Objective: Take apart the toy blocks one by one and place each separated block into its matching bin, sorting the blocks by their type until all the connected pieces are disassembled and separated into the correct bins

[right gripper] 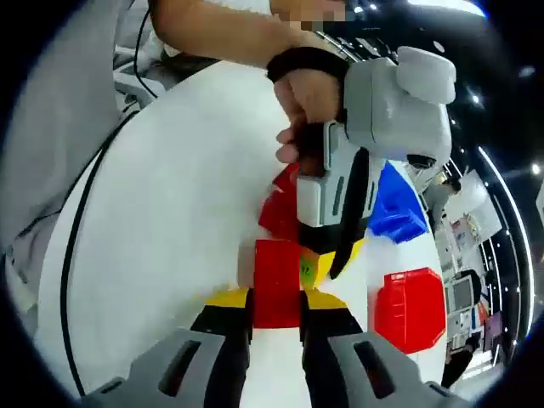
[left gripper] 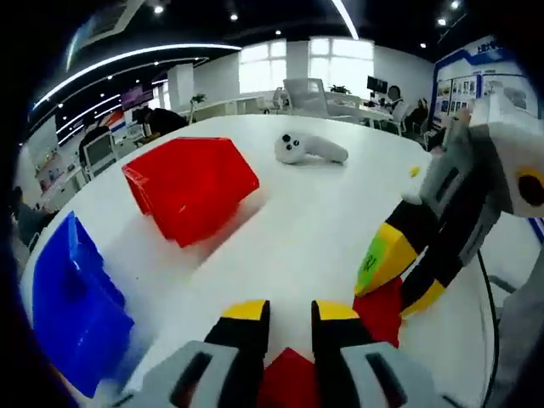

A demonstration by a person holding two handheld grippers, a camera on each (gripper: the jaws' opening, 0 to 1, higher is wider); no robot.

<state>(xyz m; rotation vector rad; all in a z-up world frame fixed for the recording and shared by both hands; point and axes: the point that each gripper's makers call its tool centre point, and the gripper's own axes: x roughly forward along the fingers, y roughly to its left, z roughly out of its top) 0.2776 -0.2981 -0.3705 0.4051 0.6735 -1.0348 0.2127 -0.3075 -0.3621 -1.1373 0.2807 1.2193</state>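
Open-plan office: desks (left gripper: 340, 106), monitors (left gripper: 376, 83)

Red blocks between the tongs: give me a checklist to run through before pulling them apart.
1. Left tongs shut on a red block: ok.
2. Right tongs shut on the other red block: ok.
3. Blocks already separated: cannot tell.
4. Red bin open on the white table: ok.
5. Blue bin within view: ok.
6. White controller away from the bins: ok.

Bright office windows (left gripper: 306, 64); ceiling lights (left gripper: 344, 15)
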